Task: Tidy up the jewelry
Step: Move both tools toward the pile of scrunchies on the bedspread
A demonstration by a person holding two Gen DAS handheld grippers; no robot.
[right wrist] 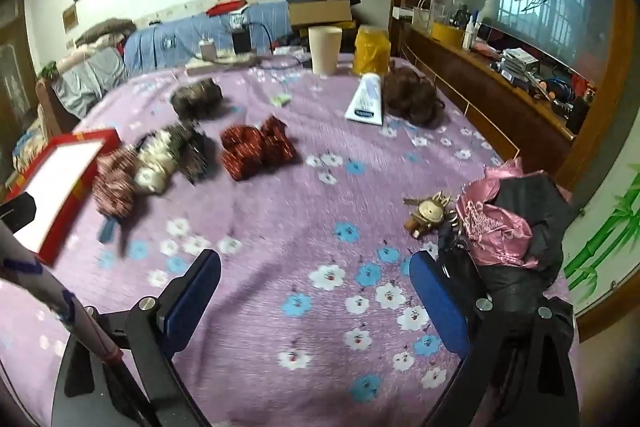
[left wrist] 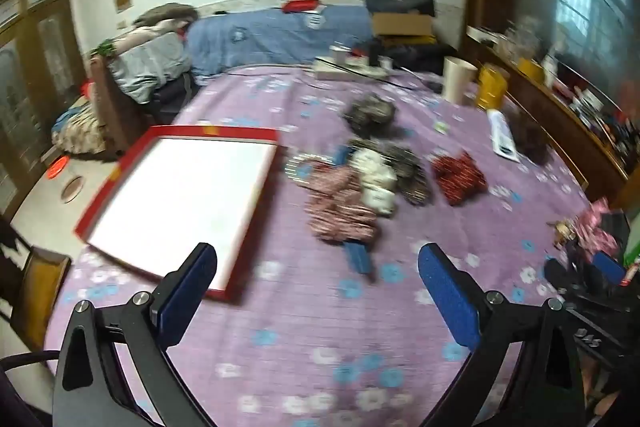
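Left wrist view showed both grippers (left wrist: pixel 316 283) gaping, empty — you did best approaching the pouches (left wrist: pixel 352 187) beside the red box (left wrist: pixel 180 187) squarely.

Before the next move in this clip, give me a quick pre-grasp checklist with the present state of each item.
1. Left gripper open and empty: ok.
2. Right gripper open and empty: ok.
3. Red box lying open, white inside bare: ok.
4. Fabric pieces in reach: the pile beside the box, the red piece apart on the bedspread: ok.
5. Which piece is targeted: cannot tell.
6. Sharpness of both views, for judging contact: not ok, motion blur.
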